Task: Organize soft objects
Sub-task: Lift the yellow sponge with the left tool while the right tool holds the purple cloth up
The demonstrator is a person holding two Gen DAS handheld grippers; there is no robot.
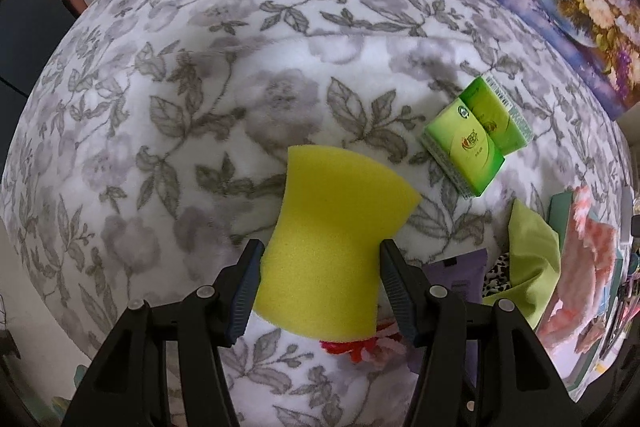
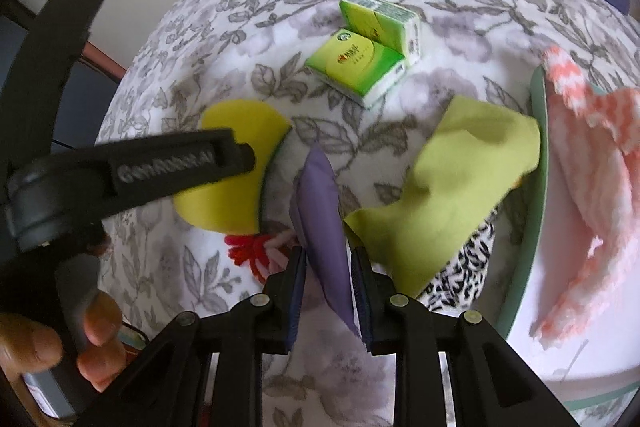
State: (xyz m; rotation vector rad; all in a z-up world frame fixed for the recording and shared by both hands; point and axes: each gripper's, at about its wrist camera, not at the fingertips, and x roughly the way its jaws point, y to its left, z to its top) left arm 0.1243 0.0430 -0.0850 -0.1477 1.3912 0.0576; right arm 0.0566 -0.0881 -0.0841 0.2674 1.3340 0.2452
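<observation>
The yellow sponge (image 1: 324, 247), squeezed mid-frame by the left gripper (image 1: 320, 291), looked light and compressible; the purple pouch (image 2: 324, 227) was pinched limp by the right gripper (image 2: 326, 291).

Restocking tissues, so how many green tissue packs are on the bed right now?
2. One green tissue pack lies flat on the floral blanket; the other stands on edge right behind it, touching. More could be hidden under the cloths.

Porous matt foam sponge (image 1: 324, 247), fuzzy fleece blanket (image 1: 200, 87), glossy tissue packs (image 1: 472, 135).
</observation>
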